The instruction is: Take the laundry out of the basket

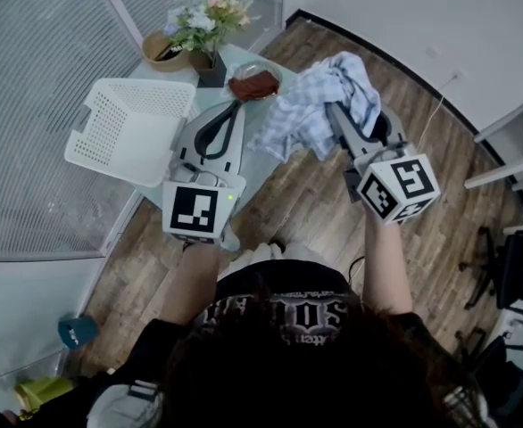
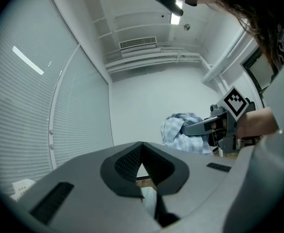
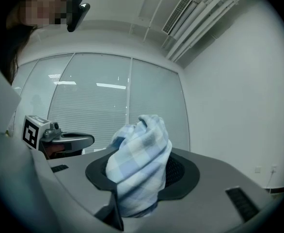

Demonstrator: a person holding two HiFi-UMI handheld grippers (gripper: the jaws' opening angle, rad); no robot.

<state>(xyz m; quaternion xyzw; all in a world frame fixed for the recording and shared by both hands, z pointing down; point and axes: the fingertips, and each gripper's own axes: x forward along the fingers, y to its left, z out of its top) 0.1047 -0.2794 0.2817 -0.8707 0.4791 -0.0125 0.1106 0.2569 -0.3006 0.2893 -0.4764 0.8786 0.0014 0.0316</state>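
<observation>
- The white basket (image 1: 141, 86) sits at the left end of the pale counter (image 1: 260, 163), its open side tipped towards the head view.
- Behind the basket stand a brown bowl (image 1: 161, 50) and a vase of flowers (image 1: 203, 20).
- The left gripper (image 1: 234, 105) is held level over the counter, just right of the basket and pointing towards a plate (image 1: 254, 85) with something brown on it.
- Its fingers (image 2: 125, 166) meet at the tips with nothing between them. Only a small gap shows behind the tips.
- In the left gripper view, the laundry is off to the right and well apart from these fingers.
- The laundry is a blue-and-white checked cloth (image 1: 311, 105). It is bunched up in the air to the right of the plate, clear of the basket.
- The cloth hangs over the counter's right edge and the wooden floor (image 1: 333, 203).
- The right gripper (image 1: 333, 110) is held level with its tips buried in the cloth.
- In the right gripper view, its fingers (image 3: 181, 171) are part-way closed and pinch a thick fold of the cloth.
- The fold rises in a twisted bundle above the pads and trails below them.
</observation>
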